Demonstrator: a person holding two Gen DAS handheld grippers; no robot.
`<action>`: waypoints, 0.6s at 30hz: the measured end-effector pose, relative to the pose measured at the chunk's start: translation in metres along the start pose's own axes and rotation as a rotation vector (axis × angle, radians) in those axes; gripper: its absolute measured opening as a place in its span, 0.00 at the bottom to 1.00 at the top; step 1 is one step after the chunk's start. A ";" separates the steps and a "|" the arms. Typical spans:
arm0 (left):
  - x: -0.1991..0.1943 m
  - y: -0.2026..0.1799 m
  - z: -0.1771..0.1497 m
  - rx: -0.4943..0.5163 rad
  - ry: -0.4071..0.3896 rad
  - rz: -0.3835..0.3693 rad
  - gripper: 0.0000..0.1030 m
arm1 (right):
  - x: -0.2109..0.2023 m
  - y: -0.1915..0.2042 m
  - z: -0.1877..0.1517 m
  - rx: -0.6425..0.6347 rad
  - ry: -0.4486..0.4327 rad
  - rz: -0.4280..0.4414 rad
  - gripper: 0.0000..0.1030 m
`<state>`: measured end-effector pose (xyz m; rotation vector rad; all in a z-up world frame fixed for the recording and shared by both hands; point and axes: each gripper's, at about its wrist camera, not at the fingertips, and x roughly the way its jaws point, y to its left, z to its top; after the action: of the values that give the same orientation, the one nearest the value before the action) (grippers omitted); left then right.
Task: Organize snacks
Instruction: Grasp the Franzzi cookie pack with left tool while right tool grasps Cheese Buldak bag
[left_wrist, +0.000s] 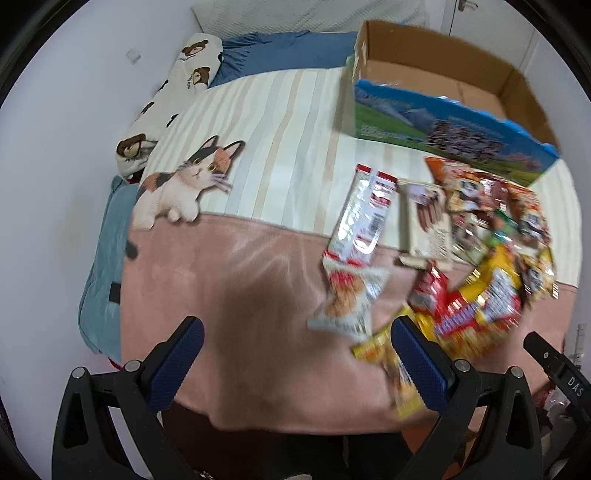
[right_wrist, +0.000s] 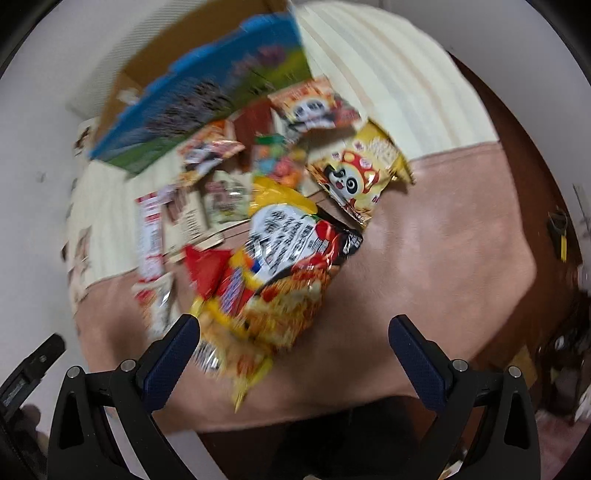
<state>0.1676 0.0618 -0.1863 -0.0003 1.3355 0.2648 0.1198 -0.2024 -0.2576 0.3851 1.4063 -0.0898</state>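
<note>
Cardboard box (left_wrist: 436, 77): open-topped, with a blue-and-green printed front, standing on the bed at the far side of the snacks; its inside looks bare in the left wrist view.
Snack pile (left_wrist: 480, 251): a loose heap of packets on the blanket (left_wrist: 240, 295), just in front of the box — none of them in it yet.
Big yellow bag (right_wrist: 273, 280): lies nearest the right gripper, its lower end reaching between the two fingers; both views are blurred, so I cannot tell whether it touches a pad.
Right gripper (right_wrist: 293, 349): fingers spread wide, gripping nothing.
Left gripper (left_wrist: 297, 350): fingers also wide apart and empty, over bare pink blanket, with a small yellow packet (left_wrist: 388, 365) just beside its right finger.
Step in hand: likely the very start, the approach to a first packet.
Next move: probably lower the right gripper onto the yellow bag, close on an edge or corner — a puffy bag may slip — then carry it across to the box.
</note>
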 end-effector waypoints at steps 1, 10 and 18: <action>0.011 -0.002 0.006 0.008 0.007 0.012 1.00 | 0.011 0.000 0.003 0.022 0.011 -0.003 1.00; 0.083 -0.044 0.058 0.065 0.142 -0.068 1.00 | 0.102 -0.001 0.028 0.263 0.132 0.020 1.00; 0.107 -0.090 0.083 0.142 0.221 -0.184 0.97 | 0.122 0.021 0.026 0.214 0.148 -0.003 0.76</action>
<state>0.2871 0.0071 -0.2827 -0.0337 1.5607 0.0133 0.1718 -0.1704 -0.3689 0.5758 1.5482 -0.2193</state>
